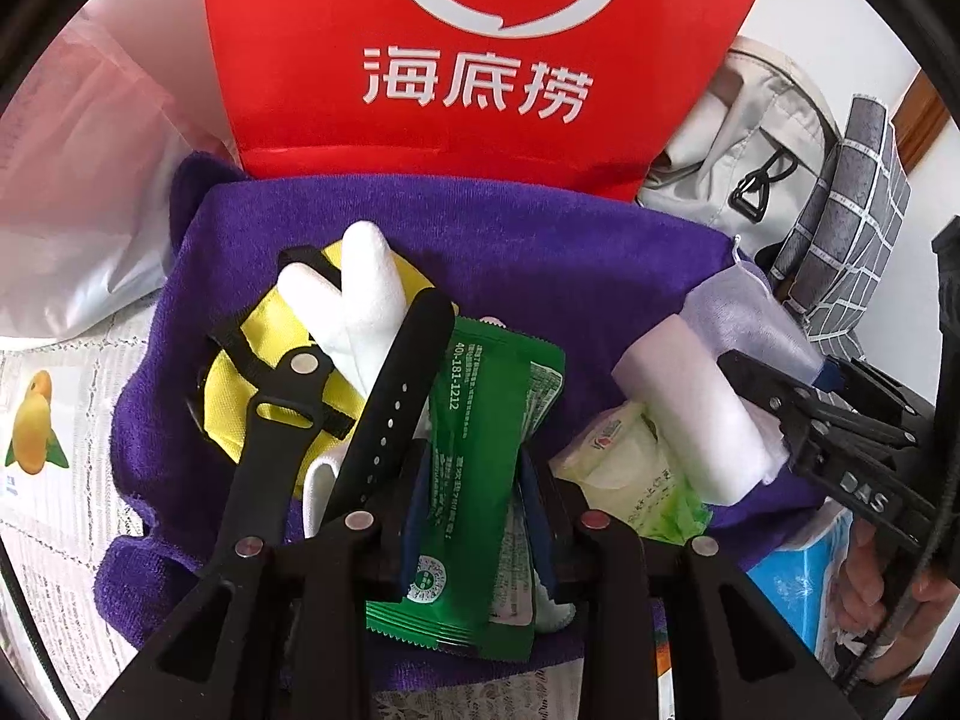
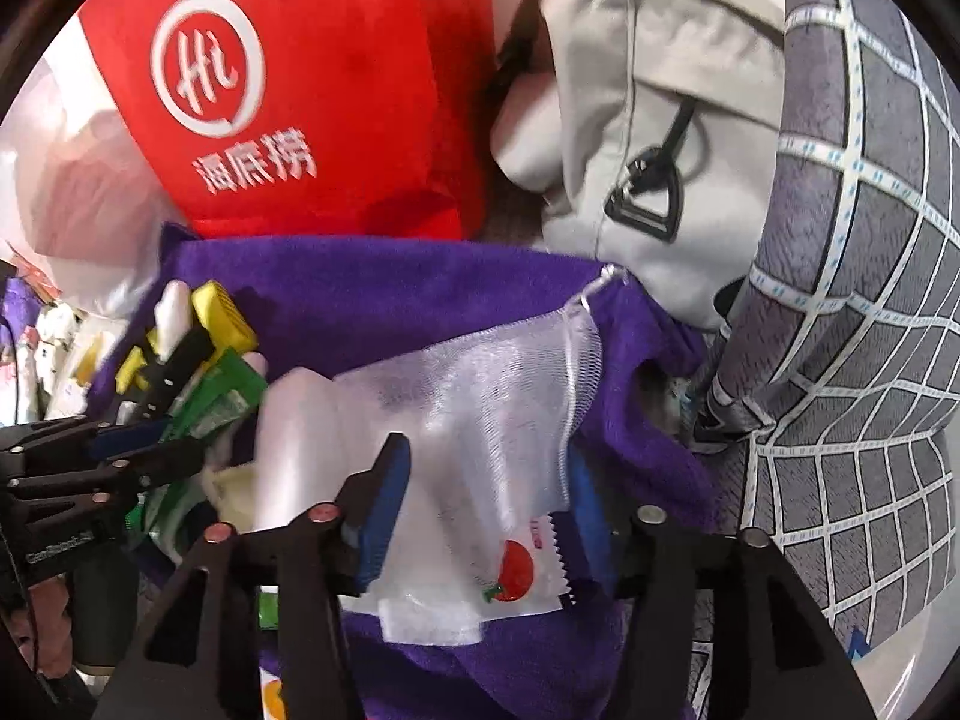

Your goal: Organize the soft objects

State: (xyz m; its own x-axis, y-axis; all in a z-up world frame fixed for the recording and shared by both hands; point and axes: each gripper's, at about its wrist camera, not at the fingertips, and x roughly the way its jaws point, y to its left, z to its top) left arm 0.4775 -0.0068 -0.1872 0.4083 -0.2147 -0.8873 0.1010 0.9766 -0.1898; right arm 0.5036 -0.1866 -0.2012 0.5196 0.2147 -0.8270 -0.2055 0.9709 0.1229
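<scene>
A purple towel (image 1: 540, 240) lies spread under a heap of small items. My left gripper (image 1: 474, 480) is shut on a green wipes packet (image 1: 480, 450), with a black strap (image 1: 390, 396) lying over its left finger. Beside it are a white plush toy (image 1: 354, 300) and a yellow pouch (image 1: 240, 384). My right gripper (image 2: 480, 480) is shut on a white mesh bag (image 2: 480, 396) holding a white roll (image 1: 696, 408) and a tomato-print sachet (image 2: 516, 576). The right gripper also shows in the left wrist view (image 1: 840, 438).
A red bag with white characters (image 1: 480, 60) stands behind the towel. A beige backpack (image 2: 648, 138) and a grey checked cushion (image 2: 852, 300) are to the right. A white plastic bag (image 1: 78, 210) is at left. A pale green tissue pack (image 1: 636, 474) lies on the towel.
</scene>
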